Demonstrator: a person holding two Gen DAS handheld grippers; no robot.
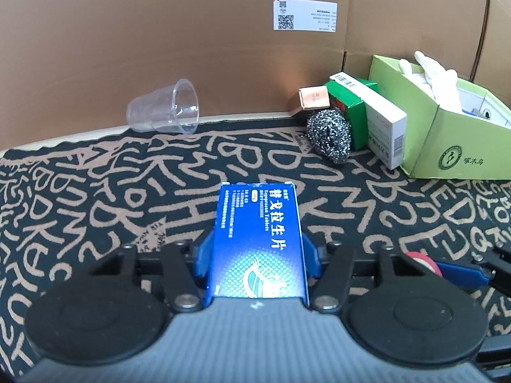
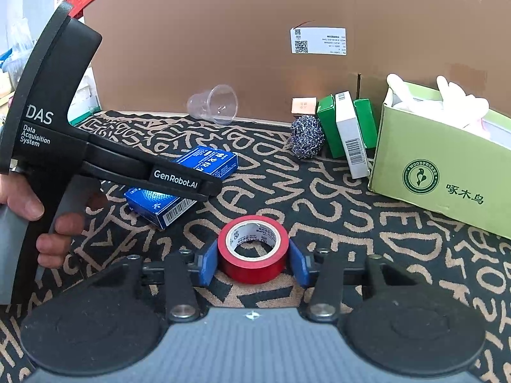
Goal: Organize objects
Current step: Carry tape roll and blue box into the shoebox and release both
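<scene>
My left gripper [image 1: 257,257] is shut on a blue medicine box [image 1: 257,236], its blue fingers pressed on both long sides. The box also shows in the right wrist view [image 2: 191,188], held low over the patterned mat under the left gripper's black body [image 2: 95,159]. My right gripper [image 2: 254,260] is shut on a red tape roll [image 2: 254,249] that lies flat, hole up, between the blue pads. The tape roll shows at the right edge of the left wrist view [image 1: 424,263].
A green open carton [image 2: 440,172] with white gloves [image 2: 460,102] stands at the right. Beside it stand green and white boxes [image 2: 349,134], a steel scrubber [image 2: 306,137] and a small copper box [image 2: 303,106]. A clear plastic cup [image 2: 214,103] lies tipped by the cardboard wall [image 2: 223,32].
</scene>
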